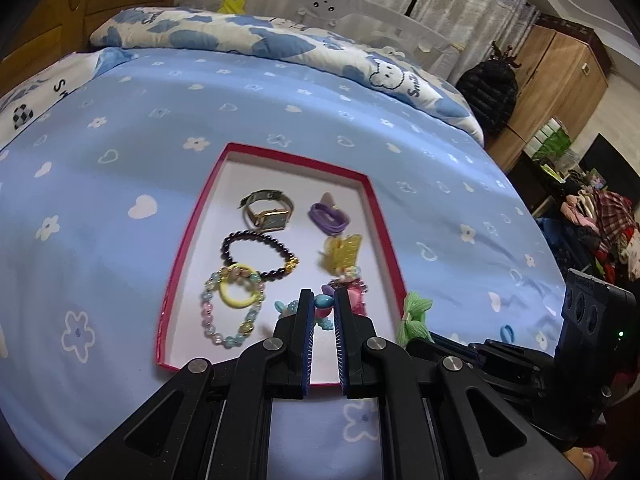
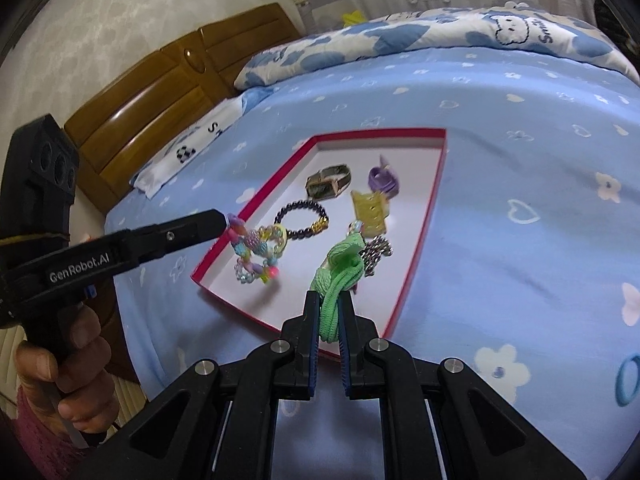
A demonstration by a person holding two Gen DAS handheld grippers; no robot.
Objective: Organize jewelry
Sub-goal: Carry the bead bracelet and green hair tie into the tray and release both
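A red-rimmed white tray point(image 1: 192, 216) lies on the bed, also in the right wrist view point(image 2: 436, 184). It holds a gold watch point(image 1: 268, 210), a purple band point(image 1: 328, 214), a dark bead bracelet point(image 1: 260, 256), a yellow clip point(image 1: 340, 256), a pastel bead bracelet point(image 1: 232, 308) and a yellow ring point(image 1: 236, 292). My left gripper point(image 1: 321, 300) is shut on a colourful bead bracelet point(image 2: 250, 252), which hangs above the tray's near left corner. My right gripper point(image 2: 329, 300) is shut on a green hair tie point(image 2: 340, 268) over the tray's near edge.
A blue hair ring point(image 2: 628, 380) lies on the light blue floral sheet point(image 1: 120, 112) right of the tray. A folded blue and white quilt point(image 1: 280, 40) lies at the far side. A wooden headboard point(image 2: 160, 80) is on the left. Cluttered furniture point(image 1: 560, 120) stands to the right.
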